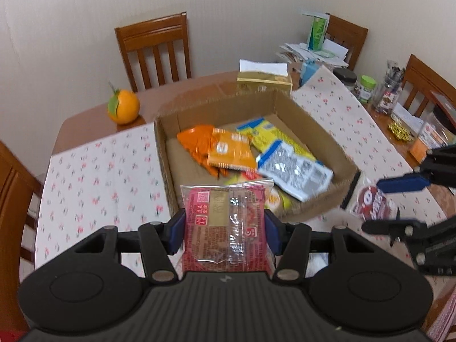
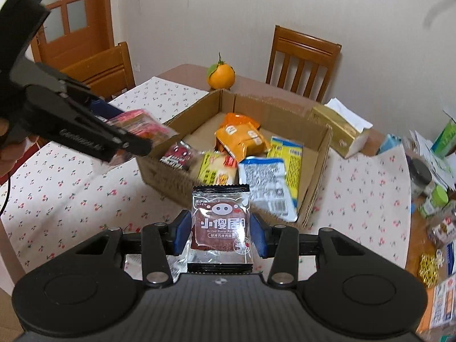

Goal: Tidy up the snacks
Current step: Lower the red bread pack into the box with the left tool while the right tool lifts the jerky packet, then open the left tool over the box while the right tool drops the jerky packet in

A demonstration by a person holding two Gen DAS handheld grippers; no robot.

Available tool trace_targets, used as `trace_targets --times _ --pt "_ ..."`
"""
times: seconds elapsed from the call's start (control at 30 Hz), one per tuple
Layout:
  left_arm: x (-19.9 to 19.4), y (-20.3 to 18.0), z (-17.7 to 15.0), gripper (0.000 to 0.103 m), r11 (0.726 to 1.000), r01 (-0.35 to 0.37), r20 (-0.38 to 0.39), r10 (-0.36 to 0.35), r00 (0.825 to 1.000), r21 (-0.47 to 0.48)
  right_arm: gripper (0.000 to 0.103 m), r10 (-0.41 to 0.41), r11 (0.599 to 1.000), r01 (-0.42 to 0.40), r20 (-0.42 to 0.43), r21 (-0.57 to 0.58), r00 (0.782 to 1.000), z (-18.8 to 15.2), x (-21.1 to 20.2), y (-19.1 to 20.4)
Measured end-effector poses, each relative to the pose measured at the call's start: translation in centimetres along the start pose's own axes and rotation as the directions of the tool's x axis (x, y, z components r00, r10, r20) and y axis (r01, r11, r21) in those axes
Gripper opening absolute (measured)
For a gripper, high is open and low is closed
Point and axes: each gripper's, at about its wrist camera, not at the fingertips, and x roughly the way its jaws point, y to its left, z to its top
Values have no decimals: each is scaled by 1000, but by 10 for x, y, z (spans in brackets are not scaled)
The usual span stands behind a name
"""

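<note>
My left gripper (image 1: 225, 232) is shut on a red snack packet (image 1: 225, 228), held above the near wall of a shallow cardboard box (image 1: 325, 125). Inside the box lie an orange packet (image 1: 232, 149), a yellow and blue packet (image 1: 265, 134) and a white and blue packet (image 1: 295, 169). My right gripper (image 2: 221, 230) is shut on a dark pork-jerky packet with a pig face (image 2: 221, 225), just short of the cardboard box (image 2: 317, 182). From the right wrist view the left gripper (image 2: 136, 142) shows at the left with the red packet (image 2: 142, 125). The right gripper (image 1: 399, 202) shows at the right of the left wrist view.
A floral cloth (image 1: 94, 176) covers the wooden table. An orange fruit (image 1: 124, 107) sits at a far corner. A gold tissue box (image 1: 265, 81) stands behind the box. Jars (image 1: 366, 88), papers and small packets crowd the right side. Wooden chairs (image 1: 155, 48) ring the table.
</note>
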Motion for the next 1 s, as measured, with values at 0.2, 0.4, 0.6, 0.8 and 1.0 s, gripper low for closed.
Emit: trace_targets --times 0.2,0.4,0.6,0.8,1.0 --pt "32 7 28 55 999 -17 8 17 1000 -31 50 -2 1000 3 11 -13 1000 8 7 -10" --pt "71 16 46 62 994 -69 14 70 997 -86 50 -7 1000 7 18 -13 1000 12 12 -20" --pt "68 20 44 90 989 -85 47 91 995 -120 50 -16 1000 16 16 -9 1000 13 14 -27" --pt "30 13 24 98 986 -109 95 121 988 -123 50 -13 1000 13 16 -1 1000 20 19 -33" --pt "-10 4 -8 99 975 -157 129 178 976 -155 50 -10 1000 10 26 -4 1000 39 27 -38"
